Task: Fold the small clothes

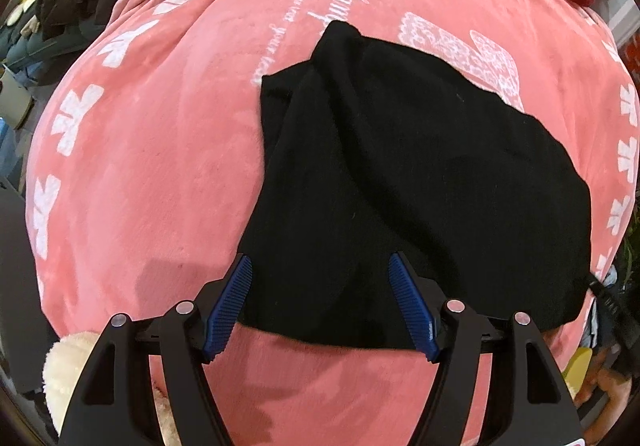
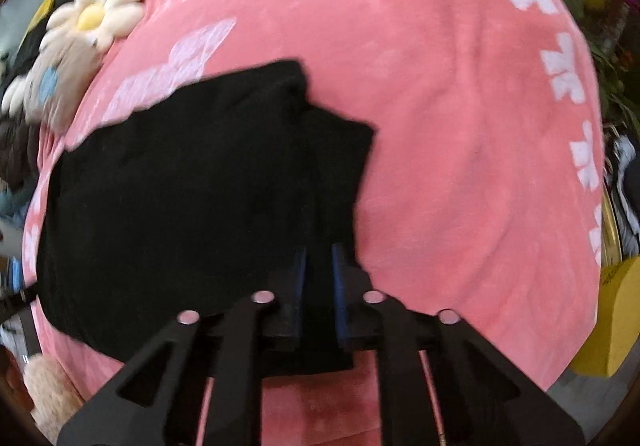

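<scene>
Left gripper (image 1: 320,266): pointed steeply down, fingers spread over black garment (image 1: 400,174) on pink blanket (image 1: 160,166). Right gripper (image 2: 319,258): angled down, garment edge pinched.

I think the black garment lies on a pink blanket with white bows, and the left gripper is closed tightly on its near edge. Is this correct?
Not quite. The black garment does lie on the pink blanket with white bows, but the left gripper is open: the left wrist view shows its blue pads spread wide over the garment's near edge, not pressing it. The right gripper is the one closed on the cloth.
</scene>
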`<action>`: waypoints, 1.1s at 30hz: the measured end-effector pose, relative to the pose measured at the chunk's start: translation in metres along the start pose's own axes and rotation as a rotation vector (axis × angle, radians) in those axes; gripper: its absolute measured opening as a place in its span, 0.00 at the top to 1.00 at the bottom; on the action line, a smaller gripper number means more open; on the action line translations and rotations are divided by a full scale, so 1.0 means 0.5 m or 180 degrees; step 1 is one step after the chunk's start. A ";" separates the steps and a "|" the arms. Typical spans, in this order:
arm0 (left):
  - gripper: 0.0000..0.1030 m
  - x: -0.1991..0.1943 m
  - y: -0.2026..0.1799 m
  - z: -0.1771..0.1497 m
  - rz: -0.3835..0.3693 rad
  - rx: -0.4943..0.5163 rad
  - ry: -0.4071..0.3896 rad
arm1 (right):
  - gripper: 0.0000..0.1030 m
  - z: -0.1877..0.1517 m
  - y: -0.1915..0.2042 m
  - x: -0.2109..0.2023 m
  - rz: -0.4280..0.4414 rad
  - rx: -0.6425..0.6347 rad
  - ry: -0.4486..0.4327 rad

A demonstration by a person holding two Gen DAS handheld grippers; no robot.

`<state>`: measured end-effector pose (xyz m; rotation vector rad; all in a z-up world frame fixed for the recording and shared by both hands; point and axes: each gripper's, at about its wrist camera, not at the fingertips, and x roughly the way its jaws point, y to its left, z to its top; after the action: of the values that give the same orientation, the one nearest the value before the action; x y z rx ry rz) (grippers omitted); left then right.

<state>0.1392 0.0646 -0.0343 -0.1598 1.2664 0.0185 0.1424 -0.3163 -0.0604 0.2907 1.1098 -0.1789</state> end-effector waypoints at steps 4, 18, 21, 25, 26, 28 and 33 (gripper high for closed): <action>0.29 0.002 0.020 -0.022 0.0087 0.0004 0.0038 | 0.89 -0.015 -0.051 0.019 -0.0145 0.0187 0.0197; 0.94 0.027 0.102 -0.038 -0.0898 -0.0722 -0.0012 | 0.40 -0.122 -0.091 -0.030 0.0172 0.0321 0.0120; 0.94 -0.110 -0.015 -0.010 -0.1092 -0.0107 -0.0492 | 0.39 -0.130 -0.107 -0.047 0.0278 0.0389 -0.0001; 0.94 -0.241 -0.233 0.010 -0.1805 0.0447 -0.0715 | 0.39 -0.125 -0.128 -0.067 0.0378 0.0556 -0.0110; 0.94 -0.253 -0.287 0.008 -0.1932 0.0594 -0.0699 | 0.39 -0.124 -0.132 -0.074 0.0388 0.0569 -0.0131; 0.92 -0.239 -0.418 -0.017 -0.1992 0.0964 -0.0512 | 0.36 -0.124 -0.142 -0.085 0.0376 0.0586 -0.0139; 0.70 -0.081 -0.534 -0.136 -0.1373 0.1310 0.0290 | 0.31 -0.122 -0.197 -0.115 0.0310 0.0718 -0.0193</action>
<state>0.0898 -0.2050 0.0136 -0.0750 1.2780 -0.6222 0.0372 -0.3904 -0.0478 0.5364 1.0141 -0.2253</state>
